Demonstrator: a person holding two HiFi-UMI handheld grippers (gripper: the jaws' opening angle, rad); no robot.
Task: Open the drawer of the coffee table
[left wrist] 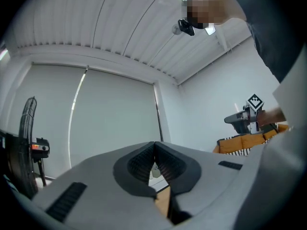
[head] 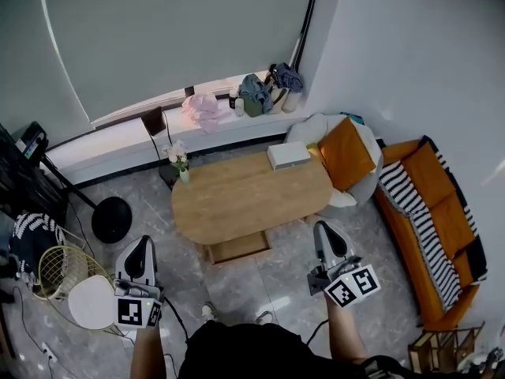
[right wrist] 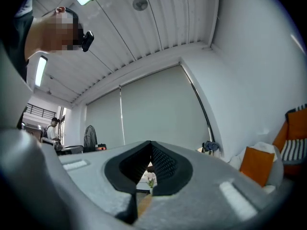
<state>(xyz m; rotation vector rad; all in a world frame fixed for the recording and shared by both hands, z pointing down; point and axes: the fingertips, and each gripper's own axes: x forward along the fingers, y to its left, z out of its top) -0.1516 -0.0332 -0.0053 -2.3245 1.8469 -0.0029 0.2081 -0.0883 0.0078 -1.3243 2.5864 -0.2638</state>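
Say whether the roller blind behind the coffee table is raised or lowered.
Lowered: the roller blind hangs fully down, reaching the sill.

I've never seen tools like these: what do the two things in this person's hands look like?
The left gripper and right gripper are rounded light-grey shells with black ribbed pads inside. Each carries a white cube with black square markers. A thin black cable hangs from the left one. The person wears a dark top.

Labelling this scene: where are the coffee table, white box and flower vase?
coffee table (head: 245,194), head view, bare wooden top.
white box (head: 288,155), head view, its top face.
flower vase (head: 179,156), head view, its blossoms.
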